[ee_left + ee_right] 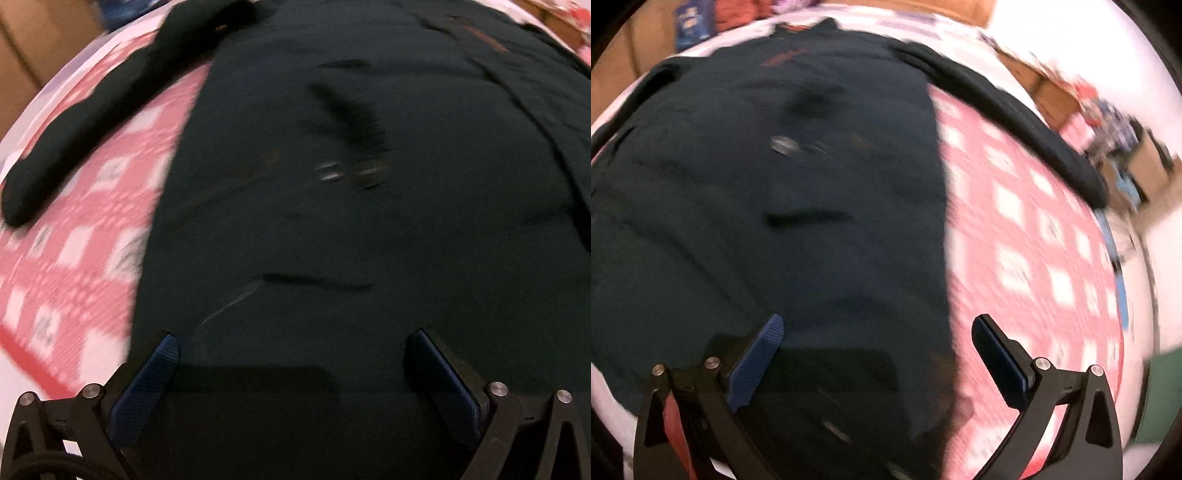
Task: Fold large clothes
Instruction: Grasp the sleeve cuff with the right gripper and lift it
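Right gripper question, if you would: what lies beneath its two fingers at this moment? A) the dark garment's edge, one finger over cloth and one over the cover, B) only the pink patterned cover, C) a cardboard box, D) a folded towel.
A: the open right gripper straddles the dark garment edge, its other finger over the pink patterned cover.

A pink-and-white checked bedspread (74,236) and cardboard boxes (1056,96).
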A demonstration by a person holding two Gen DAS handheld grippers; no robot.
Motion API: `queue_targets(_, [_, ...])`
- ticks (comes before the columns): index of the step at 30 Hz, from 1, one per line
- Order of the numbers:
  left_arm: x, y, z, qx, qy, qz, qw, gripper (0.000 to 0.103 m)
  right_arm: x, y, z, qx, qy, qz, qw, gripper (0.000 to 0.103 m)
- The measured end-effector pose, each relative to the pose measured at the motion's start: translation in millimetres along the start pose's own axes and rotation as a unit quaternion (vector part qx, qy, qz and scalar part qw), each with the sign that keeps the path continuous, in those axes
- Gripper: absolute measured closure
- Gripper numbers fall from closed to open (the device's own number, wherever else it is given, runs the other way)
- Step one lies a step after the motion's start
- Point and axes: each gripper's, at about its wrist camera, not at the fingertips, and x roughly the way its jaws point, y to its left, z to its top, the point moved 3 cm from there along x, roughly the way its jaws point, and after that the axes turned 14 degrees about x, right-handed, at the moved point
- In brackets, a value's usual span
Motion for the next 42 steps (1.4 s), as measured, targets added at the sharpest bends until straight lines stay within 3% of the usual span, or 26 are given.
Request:
queue_targets(7, [-10,9,0,-0.012,0.018,0.018,0.9996,0.000,-19,-18,-26,0.001,0.015,-0.036,0.999,0.000])
queue_targets(11, [-14,11,42,-0.006,-0.005,0.020,0.9998,0.000,-20,-20,-9,0.033,0.027,-0.060,0.997,0.000])
queue_targets(14, [-17,10,91,0.000,-0.028,0.013,0.9995,0.000,-28,-15,28,0.054,0.005,-0.059,0.997,0.000])
queue_targets(19, [-16,2,189,0.006,-0.068,-0.001,0.9977,0.000,-34,9,125,0.042,-0.060,-0.021,0.997,0.000])
queue_targets(26, [10,-26,305,-0.013,-0.072,-0.032,0.9968,0.000,-23,45,265,0.049,-0.111,0.031,0.992,0.000])
queue_targets(32, [41,-71,368,0.014,-0.074,-0.028,0.9968,0.000,6,75,314,0.027,-0.112,0.023,0.993,0.000])
queue_targets(37, [76,-97,405,0.019,-0.063,-0.018,0.9977,0.000,47,22,307,0.105,-0.065,-0.005,0.992,0.000])
queue_targets(42, [100,-110,432,-0.007,-0.060,-0.009,0.9982,0.000,80,-79,287,0.203,-0.025,-0.070,0.976,0.000])
